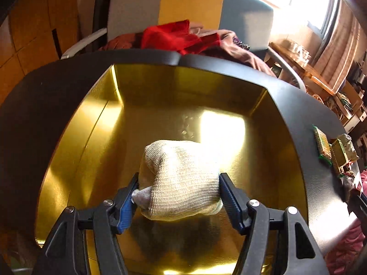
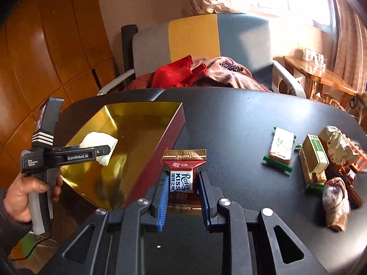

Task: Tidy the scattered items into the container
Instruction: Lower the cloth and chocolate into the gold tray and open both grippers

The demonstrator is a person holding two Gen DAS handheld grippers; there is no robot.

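Left gripper (image 1: 179, 197) spread wide around rolled sock (image 1: 181, 178) inside gold box (image 1: 68, 142), contact unclear; right gripper (image 2: 182, 190) clamped on chocolate packet (image 2: 182, 178) beside box; box's near edge cut off

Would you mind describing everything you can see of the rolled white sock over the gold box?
The rolled sock is a cream-white, ribbed knit bundle, folded into a soft lump with a greyer end poking out at its left. It sits between the fingers of the left gripper, whose jaws stand wide, just at its sides; whether the pads press it cannot be told. It is inside the gold-lined box, above or on the shiny floor, near the wall closest to the camera. The right wrist view shows it partly behind that gripper.
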